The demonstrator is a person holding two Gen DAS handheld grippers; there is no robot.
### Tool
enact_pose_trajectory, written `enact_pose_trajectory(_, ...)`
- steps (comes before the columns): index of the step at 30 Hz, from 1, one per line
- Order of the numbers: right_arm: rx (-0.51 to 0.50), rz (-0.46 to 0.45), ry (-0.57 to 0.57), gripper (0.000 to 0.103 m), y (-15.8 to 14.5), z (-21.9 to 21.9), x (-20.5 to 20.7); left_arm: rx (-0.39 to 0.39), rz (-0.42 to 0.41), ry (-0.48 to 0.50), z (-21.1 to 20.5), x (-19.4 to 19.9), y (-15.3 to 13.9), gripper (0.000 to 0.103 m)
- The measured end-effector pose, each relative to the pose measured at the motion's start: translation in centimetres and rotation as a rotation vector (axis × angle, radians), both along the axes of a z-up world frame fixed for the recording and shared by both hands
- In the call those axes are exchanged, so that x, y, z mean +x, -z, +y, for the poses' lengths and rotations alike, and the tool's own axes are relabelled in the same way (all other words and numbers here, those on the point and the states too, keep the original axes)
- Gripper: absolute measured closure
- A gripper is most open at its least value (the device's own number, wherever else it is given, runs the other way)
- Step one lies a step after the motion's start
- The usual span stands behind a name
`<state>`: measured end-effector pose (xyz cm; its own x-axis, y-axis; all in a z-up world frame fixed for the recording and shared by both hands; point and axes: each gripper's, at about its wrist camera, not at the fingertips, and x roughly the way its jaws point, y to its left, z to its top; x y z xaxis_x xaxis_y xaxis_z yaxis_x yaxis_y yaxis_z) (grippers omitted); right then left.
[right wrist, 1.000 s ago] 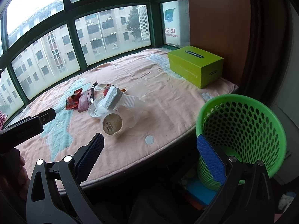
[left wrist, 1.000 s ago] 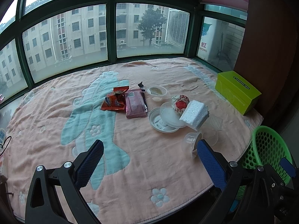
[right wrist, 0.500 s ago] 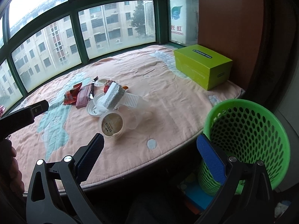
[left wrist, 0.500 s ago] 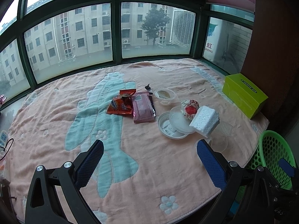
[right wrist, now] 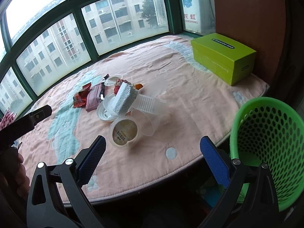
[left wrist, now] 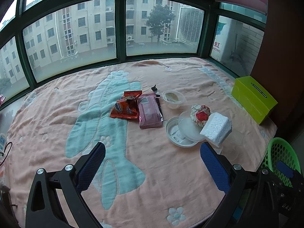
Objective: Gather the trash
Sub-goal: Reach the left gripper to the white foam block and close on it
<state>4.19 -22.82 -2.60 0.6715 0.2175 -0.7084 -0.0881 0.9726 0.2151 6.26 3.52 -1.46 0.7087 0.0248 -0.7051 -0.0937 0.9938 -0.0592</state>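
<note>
Over the blanket-covered counter (left wrist: 57,114) both claws, left claw (left wrist: 152,163) and right claw (right wrist: 152,152), hung apart and empty; trash pile (left wrist: 182,119) mid-counter, the tipped clear cup (right wrist: 131,129) likely to roll off beside the green basket (right wrist: 266,133).

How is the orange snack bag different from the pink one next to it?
The orange snack bag is crumpled and its top looks torn open; the pink snack bag lies flat and smooth. The orange snack bag has a round logo, while the pink snack bag shows a white label. Both lie on the blanket, edges touching or overlapping, not yet picked up.
</note>
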Motion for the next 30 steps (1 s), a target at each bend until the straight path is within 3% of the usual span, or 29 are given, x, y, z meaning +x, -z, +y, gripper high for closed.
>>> enact_pose_trajectory(18, -0.028, 0.018, 0.009, 0.006, 0.2, -1.9, 2.1, -0.118, 0.084, 0.429, -5.9, 6.7, 2.2, 0.008)
enact_pose_trajectory(23, -0.032, 0.033, 0.008, 0.006, 0.5, -2.1, 2.7, -0.143, 0.131, 0.525, -7.1, 8.8, 3.3, 0.021)
enact_pose_trajectory(30, -0.031, 0.048, 0.017, 0.006, 0.9, -2.2, 3.5, -0.169, 0.175, 0.619, -8.1, 11.0, 4.9, 0.023)
